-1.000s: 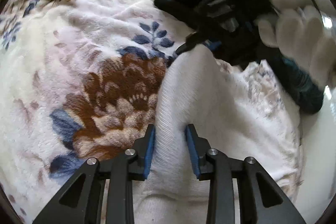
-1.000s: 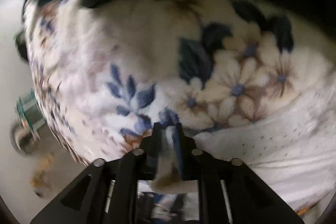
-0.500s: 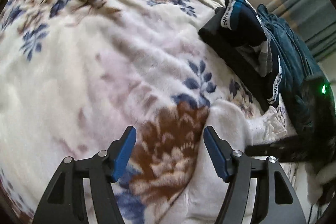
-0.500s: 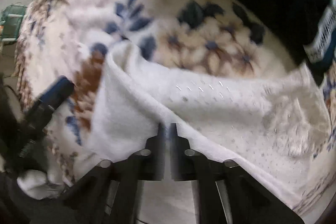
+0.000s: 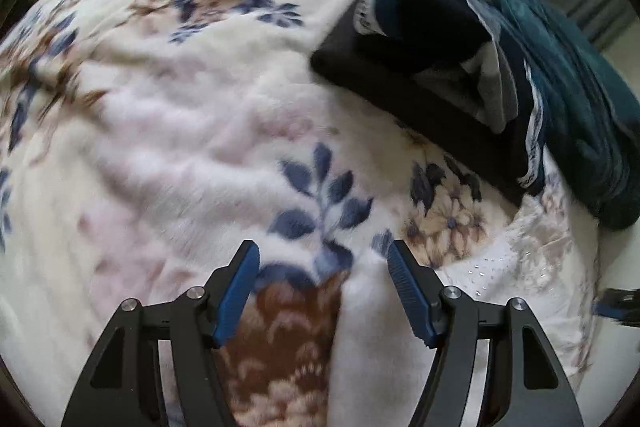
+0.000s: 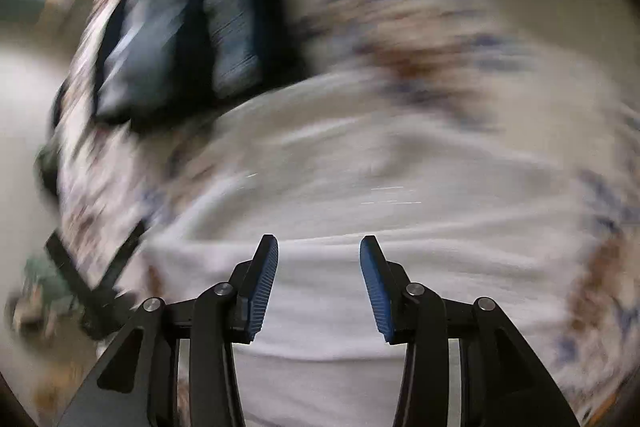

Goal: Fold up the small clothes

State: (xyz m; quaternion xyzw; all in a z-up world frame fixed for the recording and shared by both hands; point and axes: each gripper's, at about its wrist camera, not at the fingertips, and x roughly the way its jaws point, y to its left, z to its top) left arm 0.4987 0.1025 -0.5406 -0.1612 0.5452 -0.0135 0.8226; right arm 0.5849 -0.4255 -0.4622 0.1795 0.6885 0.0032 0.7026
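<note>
- On the floral fleece blanket (image 5: pixel 168 131) lies the white garment (image 6: pixel 360 163), soft knit with a scatter of small eyelet holes; it spreads directly below the right gripper (image 6: pixel 319 283) and reaches under the right-hand finger of the left gripper (image 5: pixel 322 291).
- The left gripper stands well open and empty; its pads straddle bare blanket and only the garment's near edge, a fold running away along the view's lower middle.
- The right gripper's jaws have just been opening; they stand partly apart with nothing pinched, the cloth lying flat beneath them, not between the pads.
- The garment's long axis seems to run crosswise under the right gripper, so that hand looks the nearer for the next pinch; blur in its view keeps the hem hard to place.
- Beyond, a folded dark pile (image 5: pixel 420 39) of navy and teal clothes sits near the blanket's far edge, well apart from both grippers; plush, thick, rounded.
</note>
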